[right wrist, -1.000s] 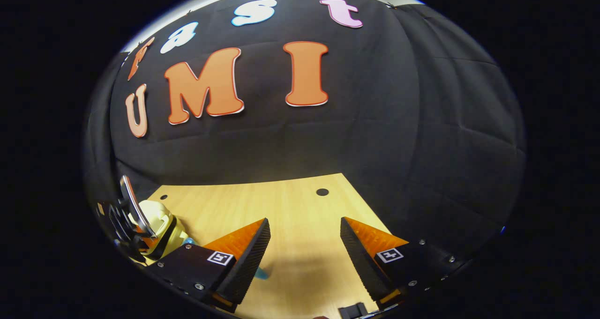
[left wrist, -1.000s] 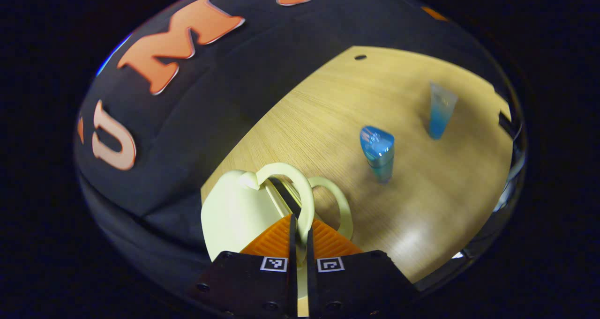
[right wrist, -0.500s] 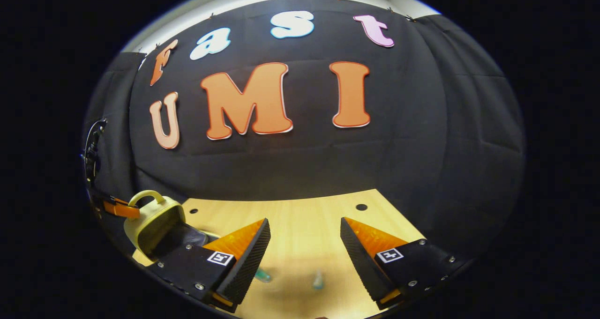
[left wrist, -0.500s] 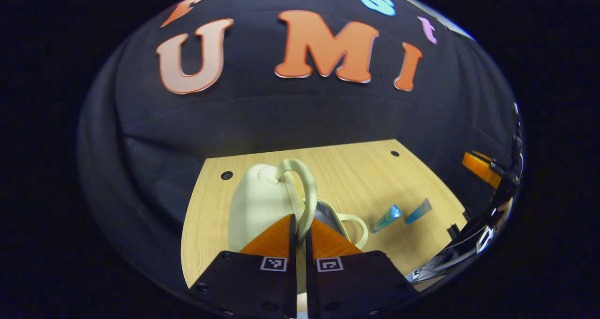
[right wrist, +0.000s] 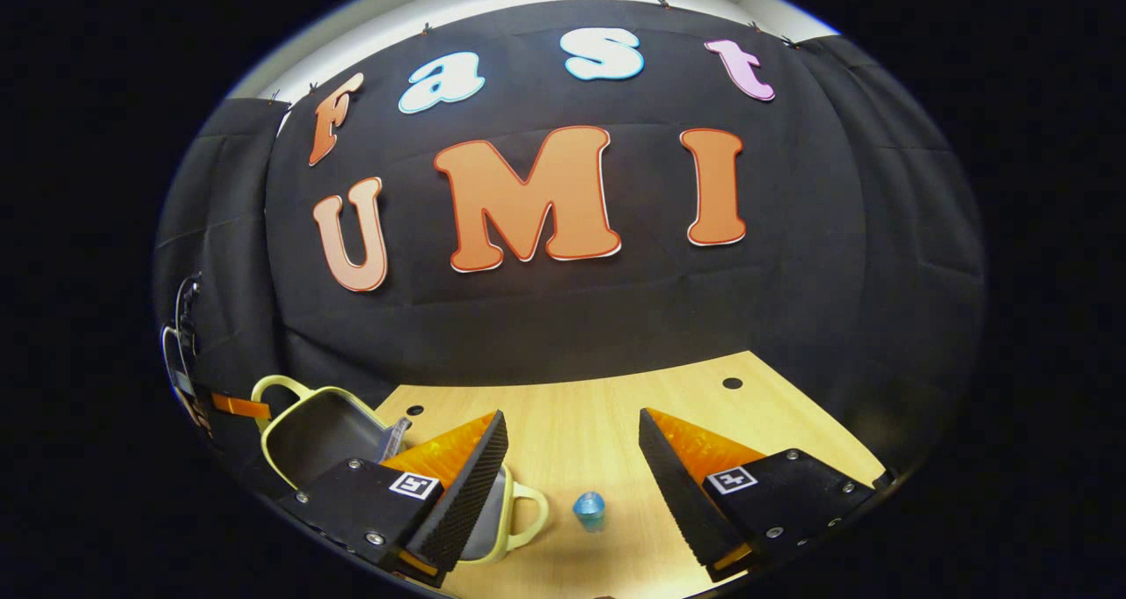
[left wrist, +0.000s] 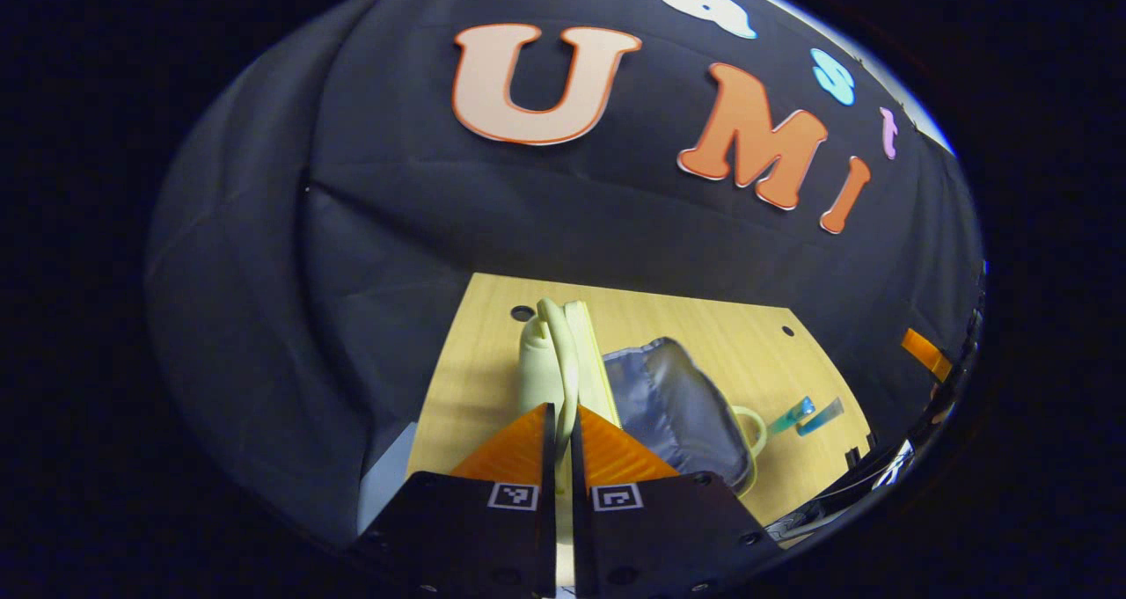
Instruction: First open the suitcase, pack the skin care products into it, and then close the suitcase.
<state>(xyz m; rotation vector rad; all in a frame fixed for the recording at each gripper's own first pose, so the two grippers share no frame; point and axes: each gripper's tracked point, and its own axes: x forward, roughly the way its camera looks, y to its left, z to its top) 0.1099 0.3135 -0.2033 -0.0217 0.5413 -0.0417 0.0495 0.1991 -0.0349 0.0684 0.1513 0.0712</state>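
Note:
The pale yellow suitcase stands open on the wooden table [left wrist: 475, 379]. Its lid [left wrist: 550, 353] is raised edge-on, and my left gripper [left wrist: 563, 419] is shut on the lid's loop handle [left wrist: 563, 361]. The lower half [left wrist: 677, 405] lies flat and shows its grey lining. A blue bottle [left wrist: 792, 414] and a blue tube [left wrist: 824, 414] lie just right of it. In the right gripper view the lid [right wrist: 317, 432] tilts up at the far left, and the blue bottle [right wrist: 589, 509] sits ahead between the fingers of my open right gripper [right wrist: 572, 427], which holds nothing.
The booth's black cloth wall closes off the back and left of the table. Small round holes [right wrist: 732, 383] mark the tabletop near its far edge. The lower half's handle [right wrist: 528, 515] pokes out toward the bottle. Bare wood [right wrist: 598, 405] lies ahead of the right gripper.
My left gripper has swung the lid up and back by its handle, taking the suitcase from barely parted to wide open. The right gripper stayed open; the bottle now shows between its fingers.

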